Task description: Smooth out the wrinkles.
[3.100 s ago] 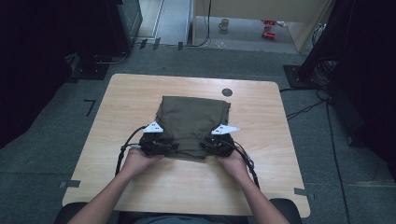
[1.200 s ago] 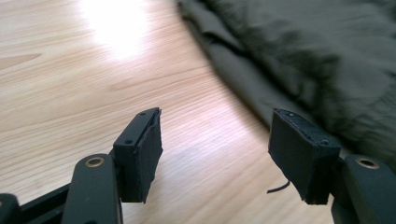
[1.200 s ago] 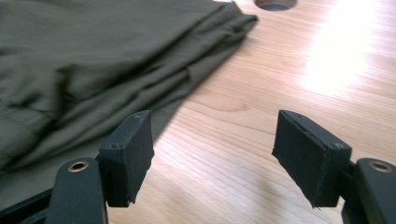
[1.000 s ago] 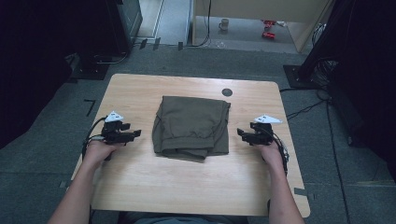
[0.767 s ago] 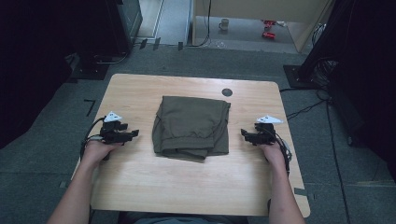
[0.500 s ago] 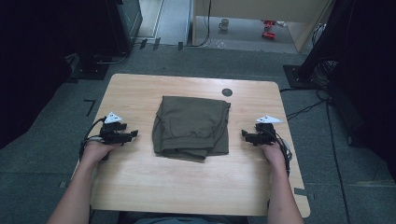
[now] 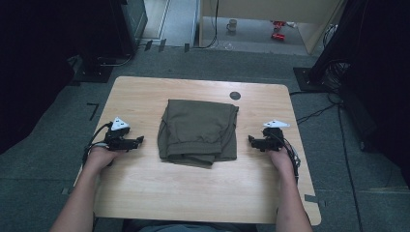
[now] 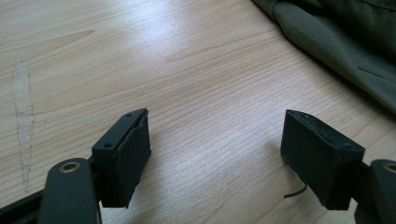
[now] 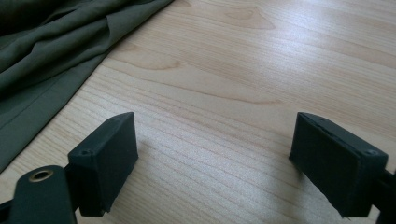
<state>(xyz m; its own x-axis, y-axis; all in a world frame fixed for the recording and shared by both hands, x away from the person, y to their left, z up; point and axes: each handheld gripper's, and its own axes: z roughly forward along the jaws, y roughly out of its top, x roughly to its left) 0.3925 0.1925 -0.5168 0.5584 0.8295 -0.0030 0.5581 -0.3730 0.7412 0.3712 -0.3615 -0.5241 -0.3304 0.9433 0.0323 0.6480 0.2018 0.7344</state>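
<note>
Flanking the folded olive garment (image 7: 199, 129), each hand-held gripper, left (image 7: 140, 141) and right (image 7: 251, 140), rests spread, jaws just opening, on the bare table (image 7: 193, 193).

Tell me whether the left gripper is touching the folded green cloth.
Apart. The high view shows bare table between the left gripper and the folded green cloth.

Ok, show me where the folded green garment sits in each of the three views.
High view: folded green garment mid-table, between the two grippers.
Left gripper view: garment in the top right corner.
Right gripper view: garment along the top left.
Shared landmark: the wooden table.
</note>
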